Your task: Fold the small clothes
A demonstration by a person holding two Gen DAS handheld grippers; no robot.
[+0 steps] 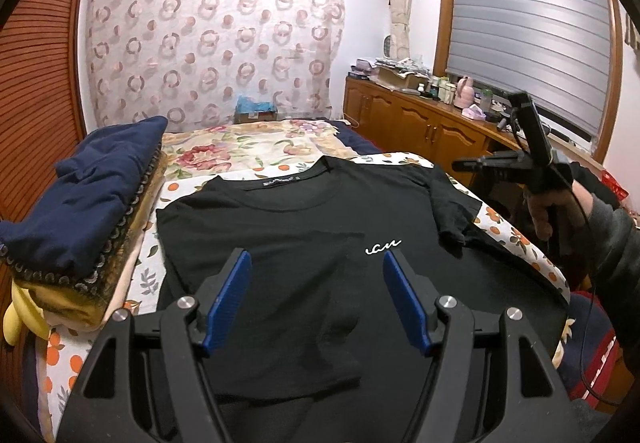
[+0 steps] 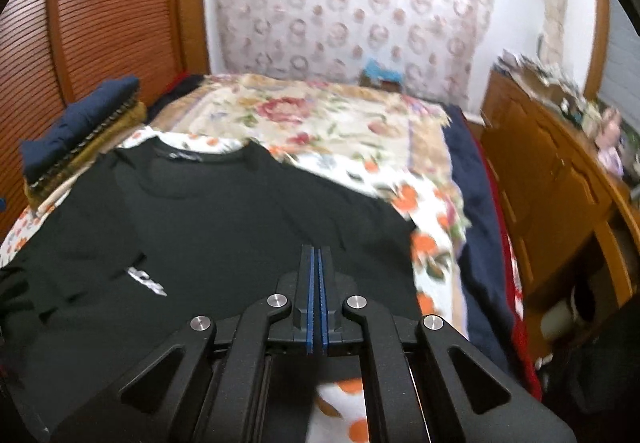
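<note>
A black T-shirt [image 1: 280, 211] [image 2: 200, 211] with a small white script logo [image 1: 382, 246] lies flat on the bed, collar toward the far end. One sleeve [image 1: 452, 211] is folded in over its right side, and a folded panel lies across its middle. My left gripper [image 1: 316, 263] hovers open over the shirt's lower middle, with nothing between its blue pads [image 1: 230, 295]. My right gripper [image 2: 316, 255] is shut, pads together with no cloth between them, above the shirt's right part. In the left wrist view the right gripper [image 1: 458, 165] hangs off the shirt's right edge, held by a hand [image 1: 552, 211].
A stack of folded clothes topped by a navy piece [image 1: 80, 195] [image 2: 76, 111] sits at the bed's left side, a yellow plush toy [image 1: 20, 315] below it. A floral bedspread [image 1: 240, 147] covers the far half. A cluttered wooden cabinet [image 1: 420, 123] [image 2: 552, 183] runs along the right.
</note>
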